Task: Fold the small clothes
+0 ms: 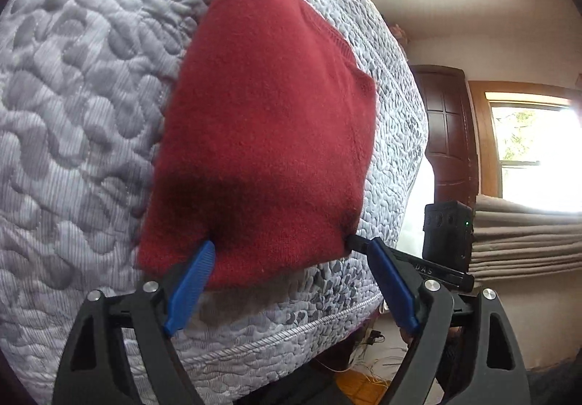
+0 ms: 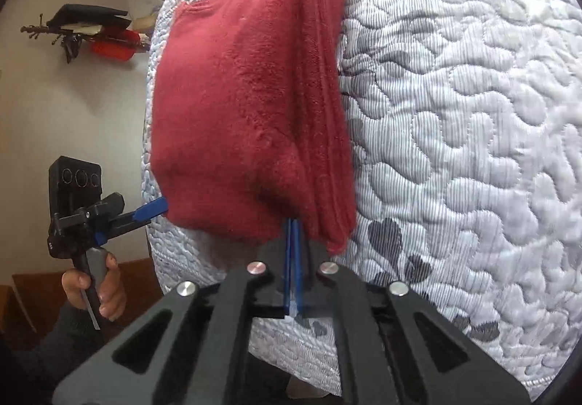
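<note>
Right gripper (image 2: 293, 234) clamps red sweater's (image 2: 251, 114) near edge.

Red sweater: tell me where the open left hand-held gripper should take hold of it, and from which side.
Grip the red sweater at its near hem corner, coming in from the mattress edge. The right hand-held gripper is already shut on the opposite near corner, where the folded layers stack. The left hand-held gripper is open, its fingers astride the hem, so closing on that thinner corner looks easiest.

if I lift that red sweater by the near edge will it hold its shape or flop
The red sweater is soft, fuzzy knit, so it would likely droop. Its stacked folded layers may slide apart. The right gripper pinches only one corner, so the rest probably sags.
</note>
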{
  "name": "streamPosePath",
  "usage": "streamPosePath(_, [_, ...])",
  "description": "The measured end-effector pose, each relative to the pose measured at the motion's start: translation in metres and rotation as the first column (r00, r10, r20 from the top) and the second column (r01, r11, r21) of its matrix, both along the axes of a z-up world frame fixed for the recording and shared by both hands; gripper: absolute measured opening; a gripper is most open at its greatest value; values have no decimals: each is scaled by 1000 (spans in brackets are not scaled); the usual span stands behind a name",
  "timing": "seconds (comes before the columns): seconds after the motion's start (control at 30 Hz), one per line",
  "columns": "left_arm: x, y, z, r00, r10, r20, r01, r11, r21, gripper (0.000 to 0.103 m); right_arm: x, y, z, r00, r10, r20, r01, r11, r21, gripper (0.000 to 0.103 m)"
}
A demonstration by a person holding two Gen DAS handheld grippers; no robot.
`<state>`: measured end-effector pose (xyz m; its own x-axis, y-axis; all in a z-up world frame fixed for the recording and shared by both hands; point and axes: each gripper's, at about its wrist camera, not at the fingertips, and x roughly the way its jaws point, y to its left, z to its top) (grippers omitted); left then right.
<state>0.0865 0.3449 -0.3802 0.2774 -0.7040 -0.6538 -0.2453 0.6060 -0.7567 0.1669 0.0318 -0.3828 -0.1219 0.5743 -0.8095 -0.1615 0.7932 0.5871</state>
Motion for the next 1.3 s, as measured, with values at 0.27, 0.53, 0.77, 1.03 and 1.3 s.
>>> streamPosePath(0.27, [-86, -8, 156, 999, 32, 33, -38, 971, 236, 99, -93, 12, 178, 958, 96, 271, -22, 964, -265, 99])
streamPosePath(0.53, [-164, -52, 322, 974, 33, 223, -149, 836, 528, 99, -165, 27, 307, 879, 143, 455, 7, 950, -311, 100])
streamPosePath(0.77, [-184, -80, 366, 949, 4, 314, -179, 829, 530, 99, -183, 12, 362, 804, 151, 575, 77, 933, -351, 100])
streamPosePath(1.03, [-195, -94, 372, 940, -23, 340, -166, 840, 517, 99, -202, 2, 379, 783, 121, 610, 132, 926, -353, 100])
streamPosePath(1.3, [-204, -101, 370, 937, -55, 344, -142, 840, 523, 99, -217, 2, 375, 796, 118, 594, 130, 925, -358, 100])
